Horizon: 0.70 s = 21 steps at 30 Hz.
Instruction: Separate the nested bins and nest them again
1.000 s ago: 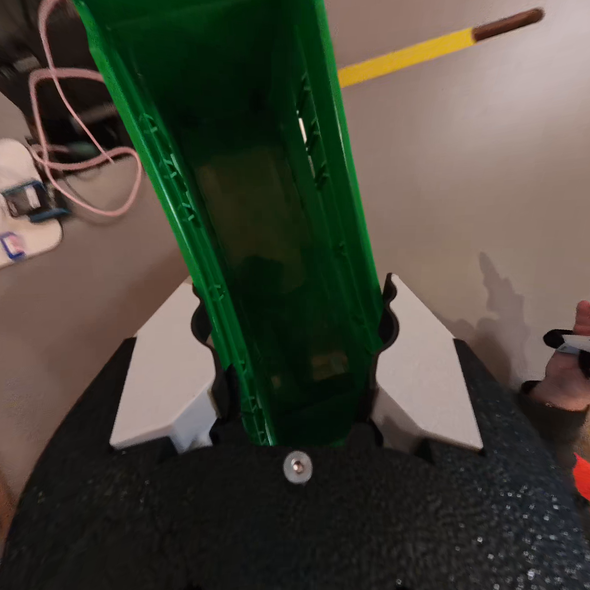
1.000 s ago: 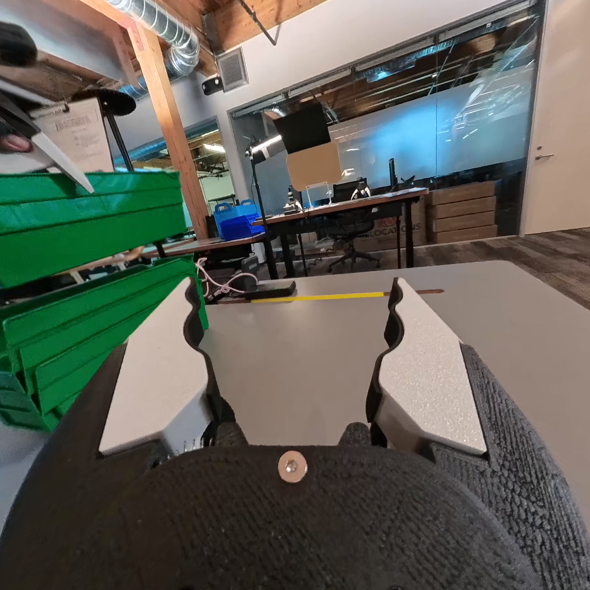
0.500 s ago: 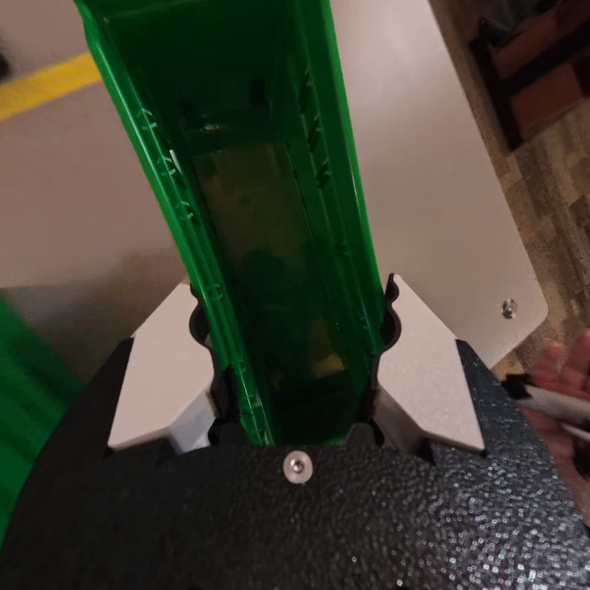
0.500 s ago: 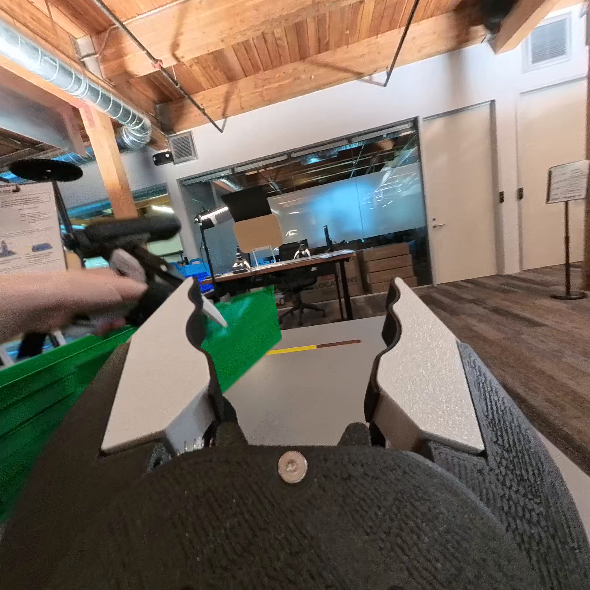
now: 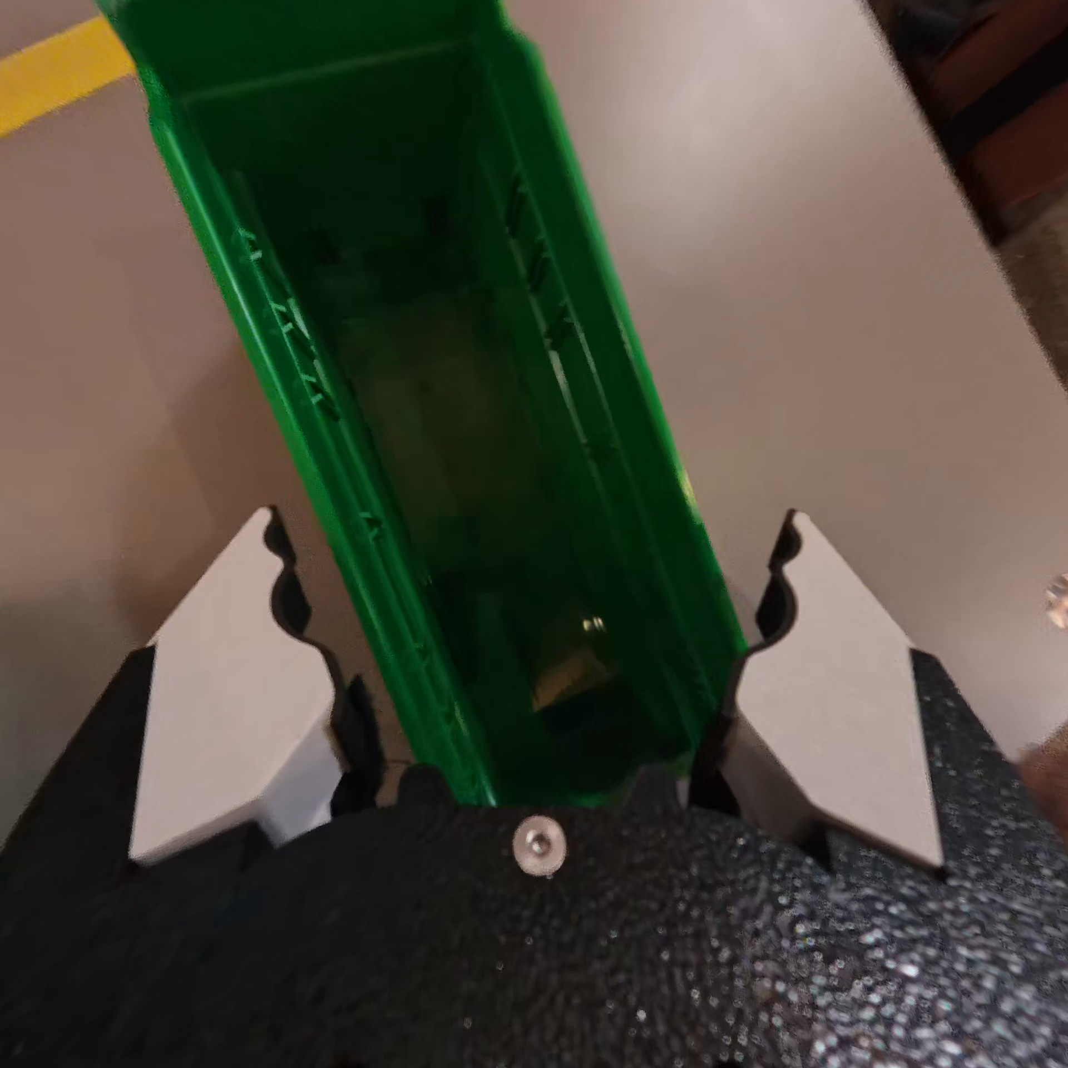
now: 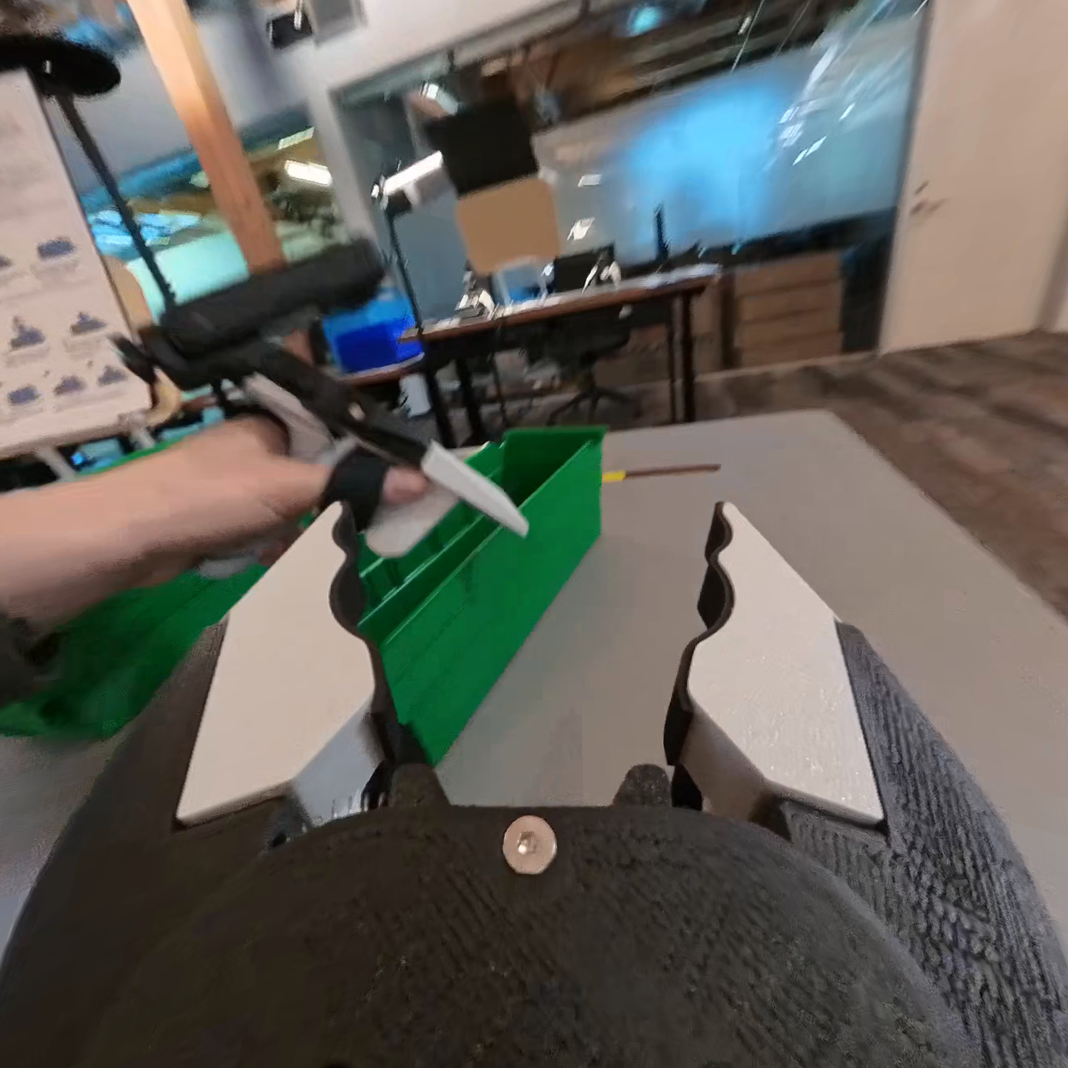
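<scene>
A long, narrow green bin (image 5: 462,404) lies lengthwise between the fingers of my left gripper (image 5: 530,514). The jaws stand wide apart. The left finger is clear of the bin wall and the right finger is near the bin's near corner. In the right wrist view the same green bin (image 6: 503,578) rests on the grey table (image 6: 809,520), with the left gripper (image 6: 456,508) over its near end, held by a hand (image 6: 202,503). My right gripper (image 6: 530,511) is open and empty above the table, just right of the bin.
More green bins (image 6: 86,664) sit at the left of the table, blurred. A yellow tape strip (image 5: 58,75) crosses the far side. The table's right edge (image 5: 953,243) drops to the floor. Desks and chairs stand beyond the table.
My left gripper has opened and let go of the green bin, which now sits on the table. The right gripper has tilted down toward the bin.
</scene>
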Each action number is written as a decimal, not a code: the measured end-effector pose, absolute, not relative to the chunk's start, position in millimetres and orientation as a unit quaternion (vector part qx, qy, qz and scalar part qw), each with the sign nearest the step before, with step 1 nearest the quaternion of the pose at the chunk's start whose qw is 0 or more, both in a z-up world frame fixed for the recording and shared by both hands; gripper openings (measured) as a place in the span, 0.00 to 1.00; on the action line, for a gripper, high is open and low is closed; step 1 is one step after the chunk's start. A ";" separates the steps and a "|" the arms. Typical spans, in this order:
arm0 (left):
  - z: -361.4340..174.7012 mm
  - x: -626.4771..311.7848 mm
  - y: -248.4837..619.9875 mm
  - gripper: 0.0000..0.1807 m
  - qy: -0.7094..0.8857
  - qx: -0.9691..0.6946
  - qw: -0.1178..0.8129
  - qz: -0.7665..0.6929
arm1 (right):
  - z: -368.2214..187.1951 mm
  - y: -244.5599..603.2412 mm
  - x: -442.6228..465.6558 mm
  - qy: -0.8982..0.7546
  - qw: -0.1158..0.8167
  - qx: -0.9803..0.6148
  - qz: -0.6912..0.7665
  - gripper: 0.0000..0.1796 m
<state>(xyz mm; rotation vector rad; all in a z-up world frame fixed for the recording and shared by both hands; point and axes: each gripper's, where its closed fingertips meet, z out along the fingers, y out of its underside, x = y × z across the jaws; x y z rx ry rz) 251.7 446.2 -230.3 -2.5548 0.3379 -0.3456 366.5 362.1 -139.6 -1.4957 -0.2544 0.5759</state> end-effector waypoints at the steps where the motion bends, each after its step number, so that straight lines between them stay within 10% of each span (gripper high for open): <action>1: -219.6 252.3 441.2 0.87 0.138 -0.936 0.289 -0.143 | -148.8 365.0 354.3 -0.126 0.672 -0.680 0.265 0.67; 7: -147.9 206.7 353.1 0.82 0.174 -0.874 0.428 -0.149 | -212.1 372.9 284.3 -0.199 0.558 -0.765 0.253 0.58; 14: -104.1 102.3 273.8 0.78 0.092 -0.839 0.521 -0.125 | -241.8 384.3 286.3 -0.154 0.527 -0.808 0.213 0.09; 21: -108.4 13.1 253.6 0.74 -0.022 -0.838 0.531 -0.123 | -242.4 389.5 313.8 -0.113 0.528 -0.816 0.209 0.01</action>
